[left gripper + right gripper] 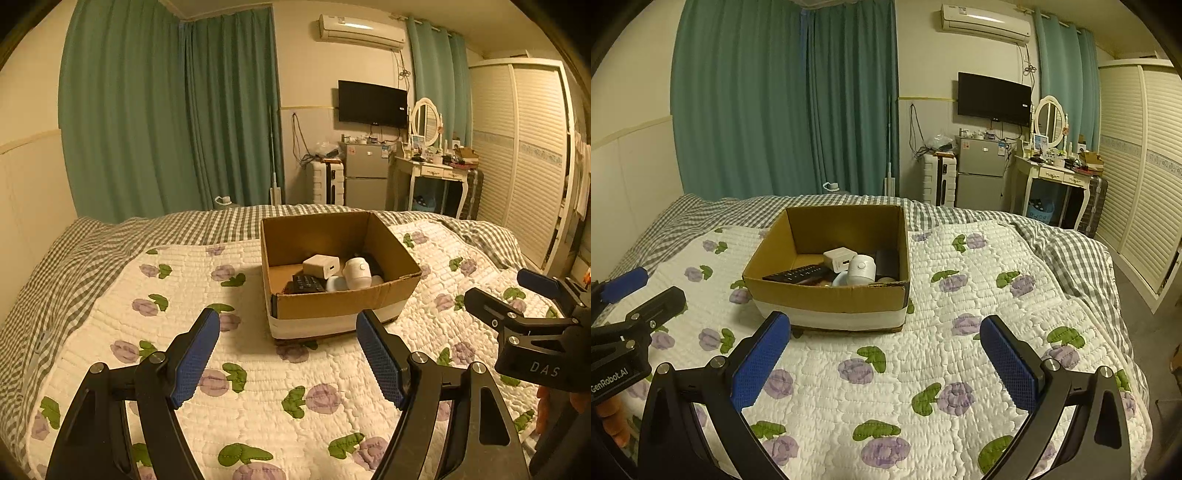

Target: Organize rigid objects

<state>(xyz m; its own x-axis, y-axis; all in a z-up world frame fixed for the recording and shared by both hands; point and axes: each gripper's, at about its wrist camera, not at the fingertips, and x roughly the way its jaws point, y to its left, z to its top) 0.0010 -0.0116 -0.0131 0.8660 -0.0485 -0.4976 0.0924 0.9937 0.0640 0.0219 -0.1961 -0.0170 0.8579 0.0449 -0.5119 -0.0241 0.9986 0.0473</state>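
Note:
An open cardboard box (332, 308) (827, 295) stands on the flowered quilt in the middle of the bed. Inside lie a white charger cube (320, 266) (839, 259), a white round device (357, 272) (861, 270), a black remote (798, 274) (307, 283) and other small items. My left gripper (288, 350) is open and empty, just in front of the box. My right gripper (884, 350) is open and empty, in front of the box to its right; it also shows in the left wrist view (517, 295). The left gripper shows at the left edge of the right wrist view (639, 291).
The quilt (923, 369) lies over a grey checked sheet (74, 258). Beyond the bed stand green curtains (166, 110), a small fridge (365, 173), a dressing table (436, 170) with a mirror and a louvred wardrobe (524, 155) at the right.

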